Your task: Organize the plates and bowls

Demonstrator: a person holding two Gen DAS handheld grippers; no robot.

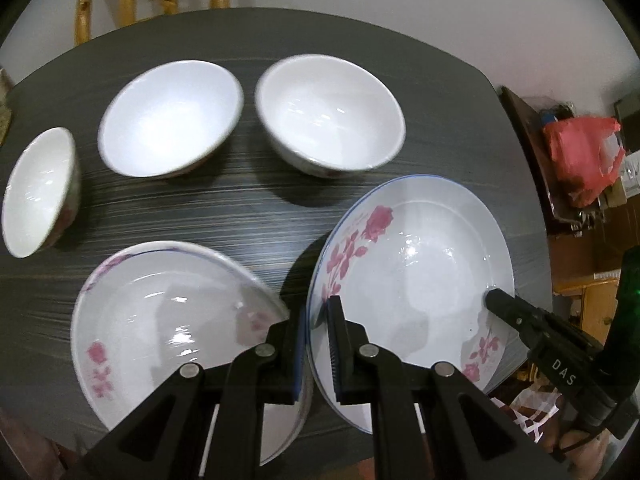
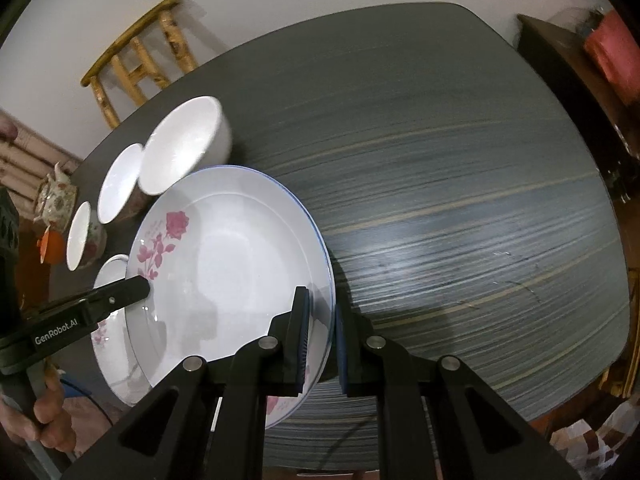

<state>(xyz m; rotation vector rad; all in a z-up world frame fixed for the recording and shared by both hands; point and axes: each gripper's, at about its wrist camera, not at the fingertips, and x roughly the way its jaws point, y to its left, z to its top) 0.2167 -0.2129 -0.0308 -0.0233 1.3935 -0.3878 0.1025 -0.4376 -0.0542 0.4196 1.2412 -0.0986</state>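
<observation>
Two claws, my left gripper [image 1: 316, 344] and right gripper [image 2: 322, 340], clamp one rose plate [image 1: 416, 272] by opposite rims. Another plate [image 1: 160, 312] lower left and three bowls [image 1: 170, 118] across the top remain unstacked.

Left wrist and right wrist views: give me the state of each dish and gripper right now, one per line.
Held plate: tilted, off the table, gripped on opposite rims.
Second plate: flat on the table.
Three bowls: upright, empty, apart.
Left gripper: shut on held plate.
Right gripper: shut on held plate.
</observation>
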